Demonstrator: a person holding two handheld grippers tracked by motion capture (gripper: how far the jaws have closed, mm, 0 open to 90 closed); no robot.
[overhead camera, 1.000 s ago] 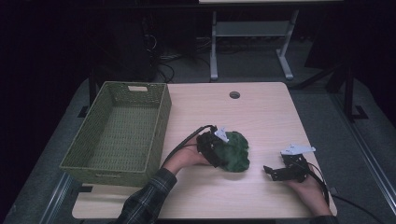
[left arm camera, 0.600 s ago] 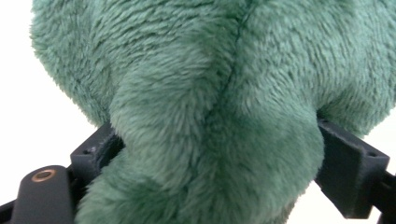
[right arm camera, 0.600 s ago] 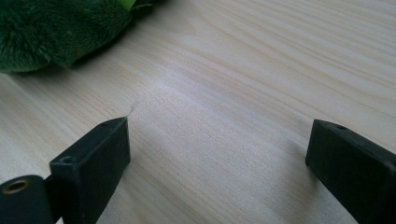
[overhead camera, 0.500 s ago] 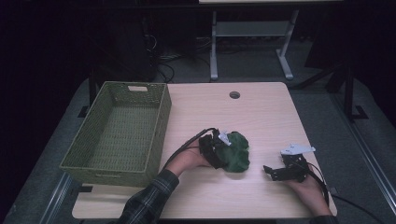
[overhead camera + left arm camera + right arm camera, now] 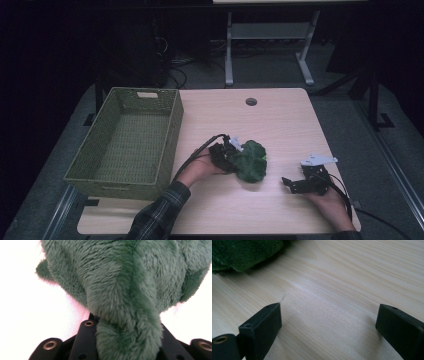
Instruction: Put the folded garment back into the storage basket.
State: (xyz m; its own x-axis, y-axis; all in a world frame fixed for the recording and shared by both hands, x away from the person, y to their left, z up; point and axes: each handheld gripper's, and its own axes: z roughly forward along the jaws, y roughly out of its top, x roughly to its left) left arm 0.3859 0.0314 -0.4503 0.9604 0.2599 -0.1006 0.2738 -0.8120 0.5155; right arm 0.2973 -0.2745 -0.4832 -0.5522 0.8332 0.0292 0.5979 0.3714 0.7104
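One green plush toy (image 5: 251, 161) is clamped in my left hand-held gripper (image 5: 231, 151) mid-counter; right hand-held gripper (image 5: 289, 184) rests open; basket (image 5: 98, 172) unfilled.

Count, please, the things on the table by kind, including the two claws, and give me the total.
Green woven basket: 1
Green plush toy: 1
Claws: 2, the left claw shut on the plush toy, the right claw open and resting on the table
Total: 4
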